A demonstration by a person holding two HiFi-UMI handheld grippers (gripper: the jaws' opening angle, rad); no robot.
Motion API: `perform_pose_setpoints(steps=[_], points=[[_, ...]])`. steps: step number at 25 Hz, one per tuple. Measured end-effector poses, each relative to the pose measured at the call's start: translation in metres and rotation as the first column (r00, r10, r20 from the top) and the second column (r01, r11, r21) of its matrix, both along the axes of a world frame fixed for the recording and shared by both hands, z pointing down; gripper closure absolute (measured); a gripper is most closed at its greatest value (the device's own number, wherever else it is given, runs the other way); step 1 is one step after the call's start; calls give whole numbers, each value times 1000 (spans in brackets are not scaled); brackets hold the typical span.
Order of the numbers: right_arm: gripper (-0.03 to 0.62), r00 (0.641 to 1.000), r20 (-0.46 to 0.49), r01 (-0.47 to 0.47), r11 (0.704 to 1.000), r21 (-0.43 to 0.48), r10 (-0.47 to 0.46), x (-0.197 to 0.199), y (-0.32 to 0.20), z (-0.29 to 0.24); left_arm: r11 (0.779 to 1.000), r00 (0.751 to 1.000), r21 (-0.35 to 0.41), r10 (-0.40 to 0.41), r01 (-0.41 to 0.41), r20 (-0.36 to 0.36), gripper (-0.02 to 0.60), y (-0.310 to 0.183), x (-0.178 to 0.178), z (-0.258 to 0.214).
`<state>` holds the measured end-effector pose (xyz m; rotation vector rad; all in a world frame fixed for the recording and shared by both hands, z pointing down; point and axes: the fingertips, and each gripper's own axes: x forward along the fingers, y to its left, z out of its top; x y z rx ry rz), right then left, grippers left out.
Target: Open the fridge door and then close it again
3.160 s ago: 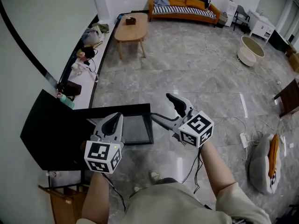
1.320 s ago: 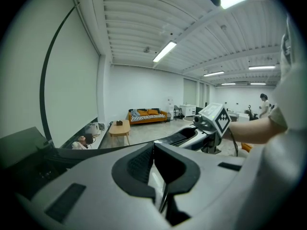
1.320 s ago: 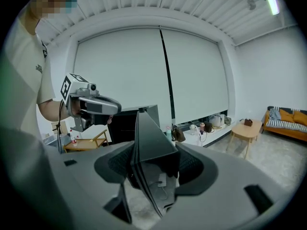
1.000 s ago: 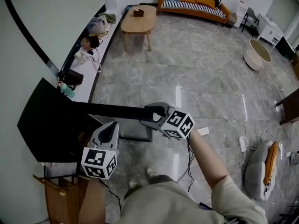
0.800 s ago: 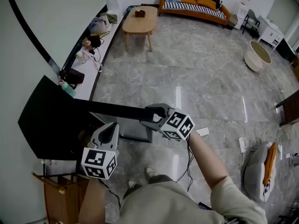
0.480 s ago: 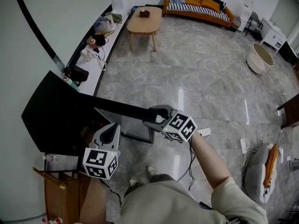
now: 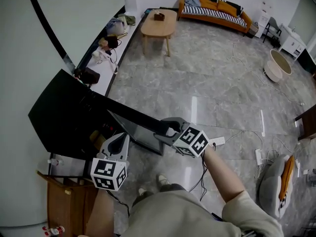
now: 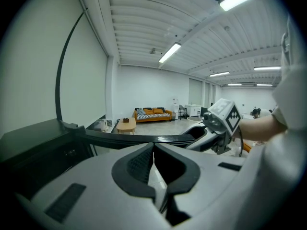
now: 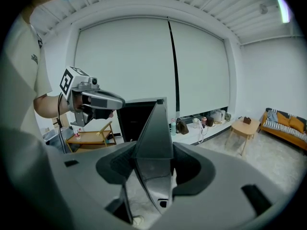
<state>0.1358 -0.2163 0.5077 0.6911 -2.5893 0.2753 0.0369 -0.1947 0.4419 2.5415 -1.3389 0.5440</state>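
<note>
1. Head view: fingers (image 7: 173,121) of the right gripper (image 7: 162,129) are clamped on the free edge of the fridge door (image 7: 128,113). The door stands swung out from the black fridge (image 7: 59,117) (three seconds back those fingers hovered apart, just off that edge). The left gripper (image 7: 120,137) hangs near the fridge, short of the door.
2. Left gripper view: its jaws are pressed together, holding nothing, and the door crosses beyond them.
3. Right gripper view: the door's edge fills the gap between its pads.

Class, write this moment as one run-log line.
fridge door: open | right gripper: shut on the door's free edge | left gripper: shut, empty, not touching door
</note>
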Motion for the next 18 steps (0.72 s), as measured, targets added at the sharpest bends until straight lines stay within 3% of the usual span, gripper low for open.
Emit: perform_pose_setpoints(steps=[7, 18], points=[[373, 999, -45, 2, 1000, -28, -4, -20, 25, 0, 1000, 1000, 20, -11, 11, 4, 573, 19, -20, -10], [373, 1000, -26, -9, 998, -63, 8, -51, 60, -3, 1000, 1000, 8, -26, 25, 16, 572, 55, -57, -6]])
